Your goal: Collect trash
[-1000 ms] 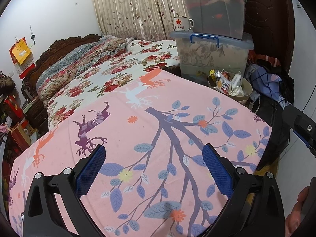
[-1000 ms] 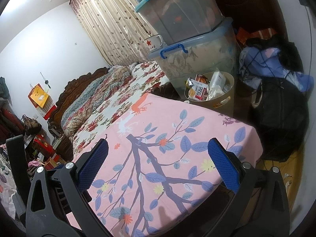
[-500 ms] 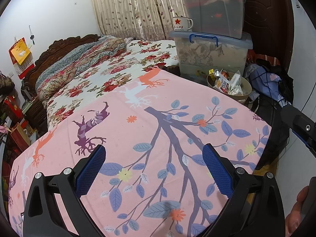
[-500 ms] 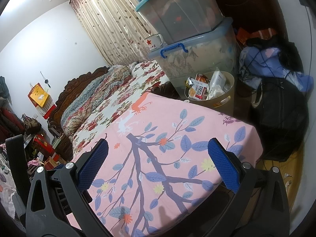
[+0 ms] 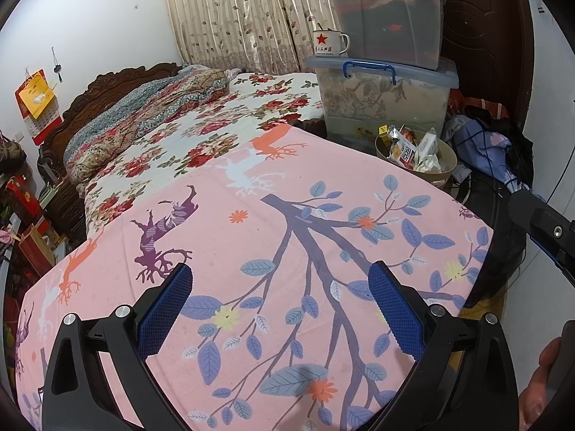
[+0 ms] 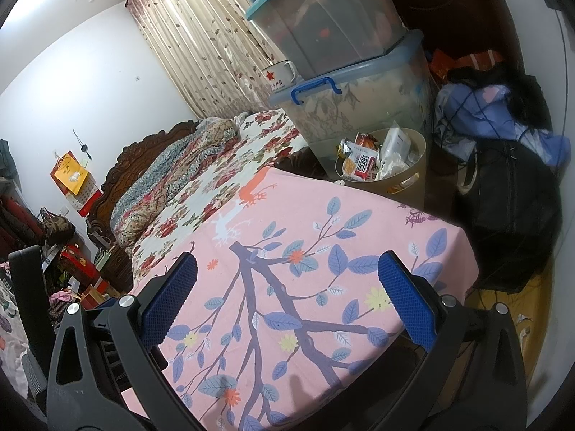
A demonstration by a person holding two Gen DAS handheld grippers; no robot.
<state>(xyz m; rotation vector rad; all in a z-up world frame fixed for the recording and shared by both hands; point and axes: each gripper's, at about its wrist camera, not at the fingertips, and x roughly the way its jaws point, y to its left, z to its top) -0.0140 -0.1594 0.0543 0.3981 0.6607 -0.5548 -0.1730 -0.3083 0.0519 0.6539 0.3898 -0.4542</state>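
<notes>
Hovering wide open and empty over the pink cloth (image 5: pixel 251 251), the left gripper (image 5: pixel 280 309) and right gripper (image 6: pixel 287 298) face a far-right bin (image 6: pixel 402 186) stuffed with wrappers (image 6: pixel 363 163). Stacked storage boxes (image 5: pixel 384 97) stand just behind it, a dark bag (image 6: pixel 510 215) to its right.

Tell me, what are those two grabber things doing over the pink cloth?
A person holds both. The left gripper and right gripper are open and empty, above the pink tree-patterned cloth. No trash lies on the cloth. The wrappers and packets are in the beige bin past its far edge, beside the stacked plastic storage boxes.
</notes>
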